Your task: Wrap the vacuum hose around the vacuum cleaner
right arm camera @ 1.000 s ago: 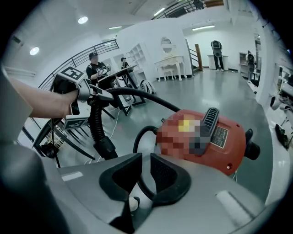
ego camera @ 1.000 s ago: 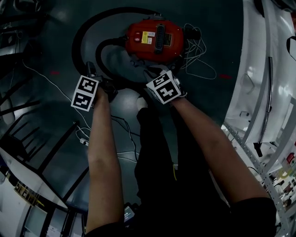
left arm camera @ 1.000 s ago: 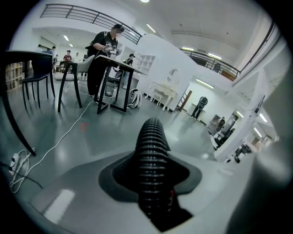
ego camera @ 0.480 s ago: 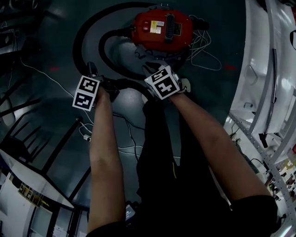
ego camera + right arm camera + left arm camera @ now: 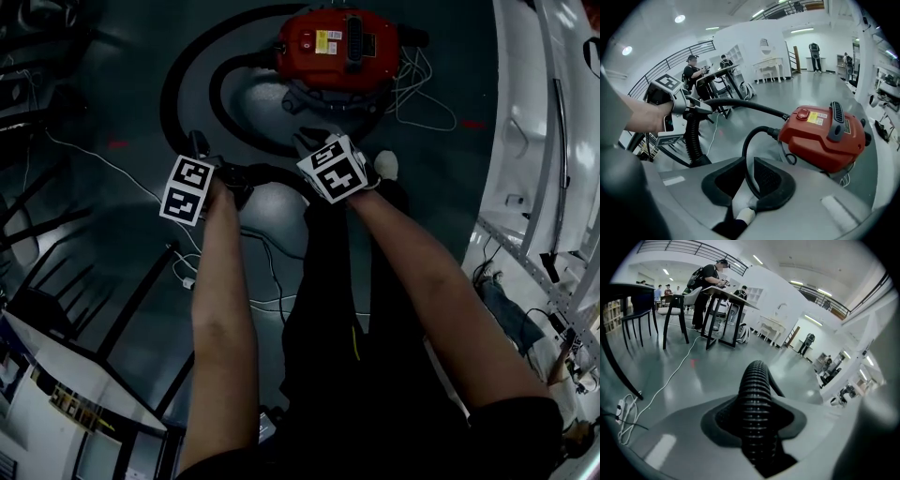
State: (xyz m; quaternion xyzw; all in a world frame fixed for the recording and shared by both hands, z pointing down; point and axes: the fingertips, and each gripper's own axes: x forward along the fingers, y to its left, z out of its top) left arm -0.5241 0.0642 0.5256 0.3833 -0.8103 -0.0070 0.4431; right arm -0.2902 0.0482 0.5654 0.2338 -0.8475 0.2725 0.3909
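Note:
The red vacuum cleaner (image 5: 342,47) (image 5: 825,136) stands on the dark floor at the top of the head view. Its ribbed black hose (image 5: 173,89) curls round its left side and runs down into my left gripper (image 5: 199,146), which is shut on the hose (image 5: 754,404). My right gripper (image 5: 306,142) is just below the vacuum, shut on a thin smooth black cord (image 5: 746,154) that loops out of the vacuum's front. A white end piece (image 5: 744,216) shows deep between its jaws. In the right gripper view the left gripper (image 5: 693,111) hangs at the left with hose below it.
Loose white cables (image 5: 424,94) lie right of the vacuum. Another white cable (image 5: 112,169) (image 5: 670,376) crosses the floor at the left. Chair and table legs (image 5: 56,253) stand at the left, a white structure (image 5: 544,141) at the right. People work at a desk (image 5: 710,287) far off.
In the head view the vacuum has slid toward the top edge and the gap to both grippers has grown. The left gripper has shifted a little right. Both grips are unchanged.

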